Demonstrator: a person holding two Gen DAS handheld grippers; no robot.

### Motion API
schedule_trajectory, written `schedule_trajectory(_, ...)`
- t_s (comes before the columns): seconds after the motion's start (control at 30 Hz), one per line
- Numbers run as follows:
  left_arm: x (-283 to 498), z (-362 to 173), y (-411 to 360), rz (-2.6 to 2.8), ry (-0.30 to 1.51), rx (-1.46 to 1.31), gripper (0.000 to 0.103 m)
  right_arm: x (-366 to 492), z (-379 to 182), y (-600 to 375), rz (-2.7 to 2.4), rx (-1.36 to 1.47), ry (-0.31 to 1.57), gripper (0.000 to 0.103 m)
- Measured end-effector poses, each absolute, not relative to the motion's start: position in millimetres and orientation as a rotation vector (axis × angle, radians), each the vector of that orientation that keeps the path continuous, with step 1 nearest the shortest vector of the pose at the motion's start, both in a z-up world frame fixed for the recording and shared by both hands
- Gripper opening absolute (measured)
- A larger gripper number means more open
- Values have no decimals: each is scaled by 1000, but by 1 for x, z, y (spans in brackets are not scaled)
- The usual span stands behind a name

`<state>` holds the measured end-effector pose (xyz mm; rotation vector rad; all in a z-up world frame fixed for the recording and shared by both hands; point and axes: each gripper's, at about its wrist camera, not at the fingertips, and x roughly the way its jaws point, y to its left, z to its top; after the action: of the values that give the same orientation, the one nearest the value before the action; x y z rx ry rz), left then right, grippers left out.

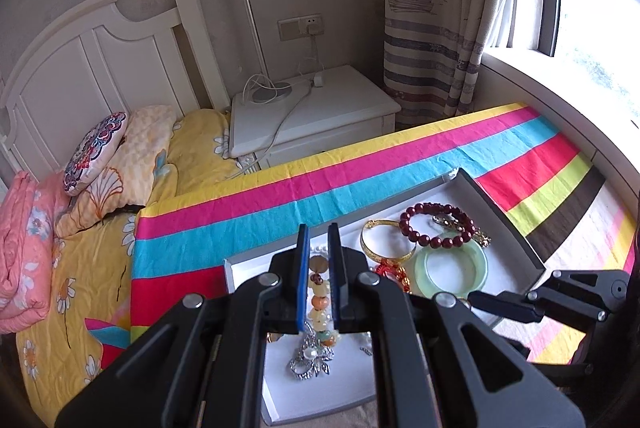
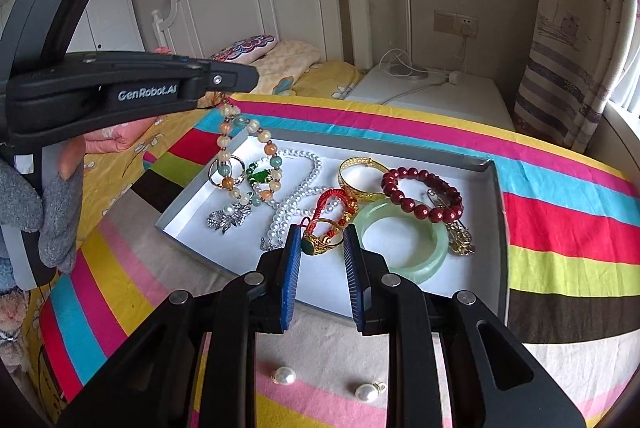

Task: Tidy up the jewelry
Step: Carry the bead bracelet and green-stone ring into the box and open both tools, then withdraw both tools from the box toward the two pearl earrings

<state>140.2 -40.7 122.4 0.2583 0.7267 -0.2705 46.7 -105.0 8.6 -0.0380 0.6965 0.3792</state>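
A shallow grey tray (image 2: 494,188) with a white floor lies on the striped cloth. My left gripper (image 1: 319,278) is shut on a multicoloured bead bracelet (image 1: 320,302) and holds it above the tray's left end; the bracelet (image 2: 228,132) hangs from it in the right wrist view. My right gripper (image 2: 319,258) is open over the tray's near edge, its fingers either side of a gold ring with a green stone (image 2: 316,242). In the tray lie a jade bangle (image 2: 404,242), a dark red bead bracelet (image 2: 422,194), a gold bangle (image 2: 360,178), a pearl necklace (image 2: 300,192), a red cord bracelet (image 2: 332,202) and a silver brooch (image 2: 228,218).
Two loose pearl earrings (image 2: 285,375) (image 2: 368,392) lie on the cloth in front of the tray. A bed with pillows (image 1: 96,152) and a white nightstand (image 1: 312,112) stand behind. A curtain and a window sill (image 1: 560,76) are at the right.
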Motion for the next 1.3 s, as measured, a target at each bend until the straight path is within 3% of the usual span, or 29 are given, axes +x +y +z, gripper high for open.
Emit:
schedule_trajectory(0.37, 171, 93, -59, -221, 745, 281, 10, 68, -14, -89, 408, -34, 750, 23)
schedule_trajectory(0.43, 171, 84, -58, -207, 755, 282, 30, 70, -17, -91, 407, -24, 757, 25)
schedule_trajectory(0.47, 169, 81, -57, -195, 747, 283, 53, 70, -17, -93, 407, -13, 760, 28)
schedule_trajectory(0.5, 167, 80, -55, -184, 733, 283, 65, 69, -16, -96, 407, -3, 757, 36)
schedule_trajectory(0.53, 164, 79, -52, -173, 722, 281, 66, 67, -14, -99, 407, 5, 751, 44)
schedule_trajectory(0.57, 161, 79, -48, -165, 722, 274, 67, 64, -12, -102, 407, 12, 744, 47)
schedule_trajectory(0.8, 92, 81, -13, -49, 665, 198, 95, 17, 0, -132, 401, 48, 694, 48)
schedule_trajectory(0.9, 45, 67, -7, 1, 688, 199, 97, -8, -1, -151, 366, 75, 675, 57)
schedule_trajectory(1.07, -17, 38, -5, 29, 713, 222, 98, -38, -17, -175, 323, 120, 693, 58)
schedule_trajectory(1.3, -44, 16, -7, 0, 739, 189, 98, -41, -27, -185, 285, 140, 681, 59)
